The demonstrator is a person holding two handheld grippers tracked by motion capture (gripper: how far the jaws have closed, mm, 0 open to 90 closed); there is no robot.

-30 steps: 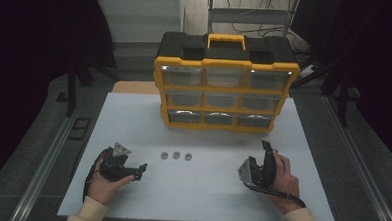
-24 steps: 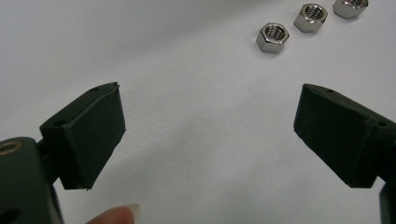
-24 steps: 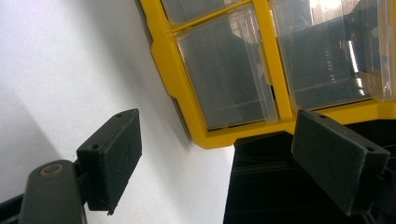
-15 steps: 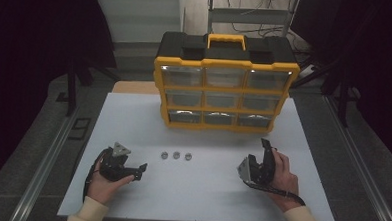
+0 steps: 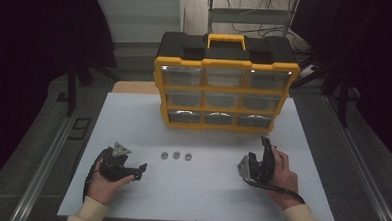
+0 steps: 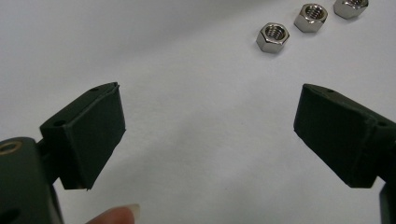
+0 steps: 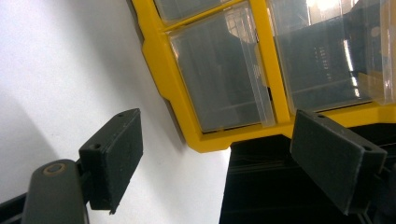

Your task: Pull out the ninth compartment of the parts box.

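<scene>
Three steel hex nuts (image 5: 176, 155) lie in a short row on the white table (image 5: 205, 191), in front of a yellow and black drawer organiser (image 5: 225, 84). In the left gripper view the nuts (image 6: 273, 36) sit past the jaws at the upper right. My left gripper (image 5: 140, 170) rests low at the front left, open, nothing between its jaws (image 6: 210, 135). At the front right my right gripper (image 5: 267, 152) is held tilted, open and empty (image 7: 217, 158), facing the organiser's clear lower drawers (image 7: 219, 79).
The organiser has several clear drawers and a yellow handle (image 5: 226, 41) on top. A metal rail (image 5: 46, 164) runs along the table's left side, another (image 5: 361, 173) along the right. Dark floor surrounds the table.
</scene>
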